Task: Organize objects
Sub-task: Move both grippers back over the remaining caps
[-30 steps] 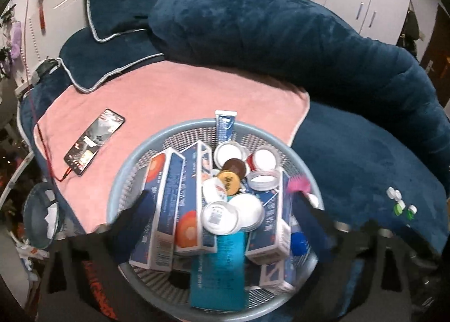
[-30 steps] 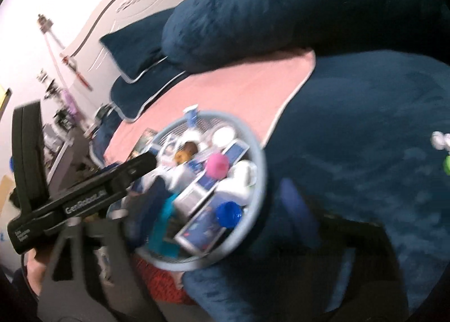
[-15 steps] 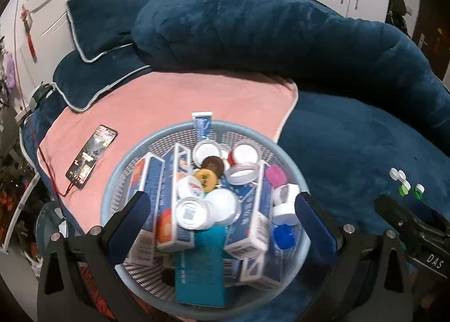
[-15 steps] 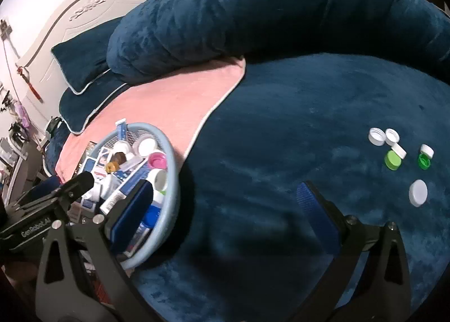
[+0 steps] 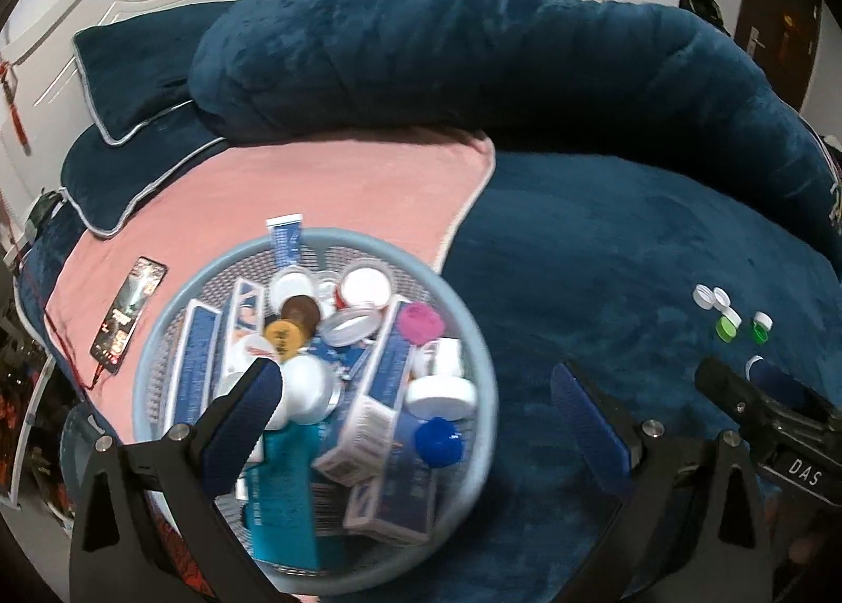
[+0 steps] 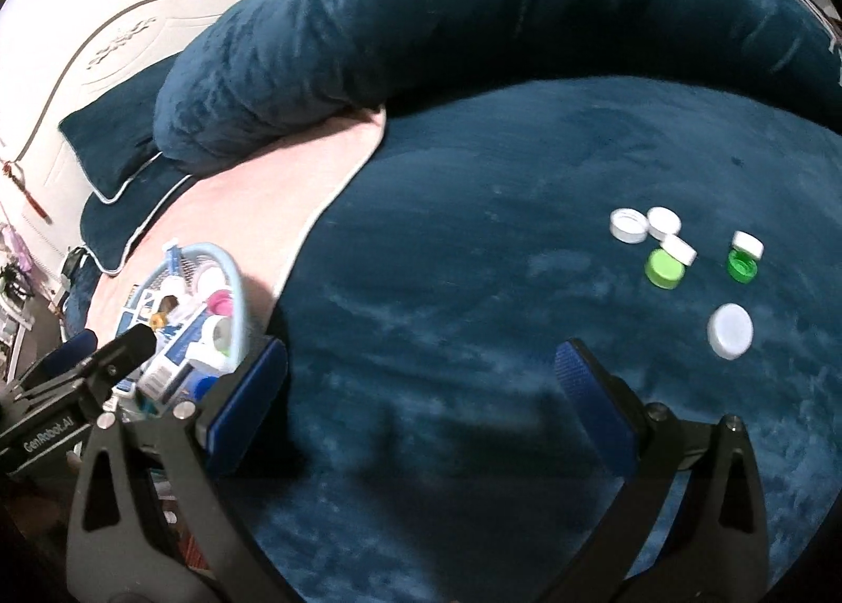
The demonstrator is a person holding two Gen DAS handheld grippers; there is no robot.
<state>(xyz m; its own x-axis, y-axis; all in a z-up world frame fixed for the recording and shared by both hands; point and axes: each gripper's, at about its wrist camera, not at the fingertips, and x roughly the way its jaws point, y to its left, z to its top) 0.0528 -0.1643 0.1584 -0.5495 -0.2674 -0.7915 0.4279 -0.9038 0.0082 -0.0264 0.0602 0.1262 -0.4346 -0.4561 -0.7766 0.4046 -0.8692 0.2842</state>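
Basket (image 5: 476, 340) at bed edge, caps (image 6: 668, 248) apart

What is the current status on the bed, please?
Left gripper and right gripper both open, empty. Basket full of boxes and lids. Seven loose caps on the blue blanket, nearest one white. Nothing blocking the right gripper.

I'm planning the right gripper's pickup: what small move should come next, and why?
Probably ease the right gripper forward-right toward the large white cap. Its jaws are open and empty, that cap lies nearest, apart from the others, and the basket already holds similar caps.
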